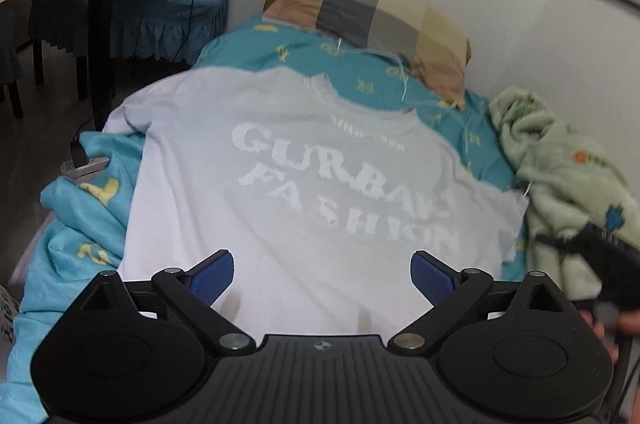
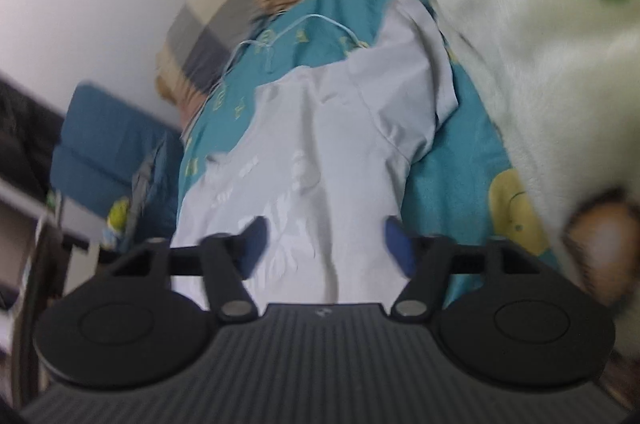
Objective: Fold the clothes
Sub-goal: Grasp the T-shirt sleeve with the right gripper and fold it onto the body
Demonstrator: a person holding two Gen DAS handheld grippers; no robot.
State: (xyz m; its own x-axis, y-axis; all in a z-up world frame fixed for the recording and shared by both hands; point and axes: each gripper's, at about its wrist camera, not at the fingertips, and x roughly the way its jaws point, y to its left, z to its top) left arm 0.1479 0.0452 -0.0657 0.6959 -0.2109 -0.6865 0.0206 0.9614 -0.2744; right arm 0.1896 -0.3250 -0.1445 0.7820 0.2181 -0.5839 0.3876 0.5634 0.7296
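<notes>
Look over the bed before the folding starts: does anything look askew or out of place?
The white T-shirt lies skewed across the teal sheet; in the right wrist view one sleeve is bunched. Loose pale threads trail near the checked pillow. A green blanket is heaped beside the shirt.

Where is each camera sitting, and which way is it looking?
Left wrist: on the left gripper, jaws open, looking along the bed over the white T-shirt toward the pillow; the right gripper shows at the edge.
Right wrist: on the right gripper, jaws open, tilted over the T-shirt's sleeve side beside the fleece blanket.
Both show T-shirt, pillow and teal sheet.
</notes>
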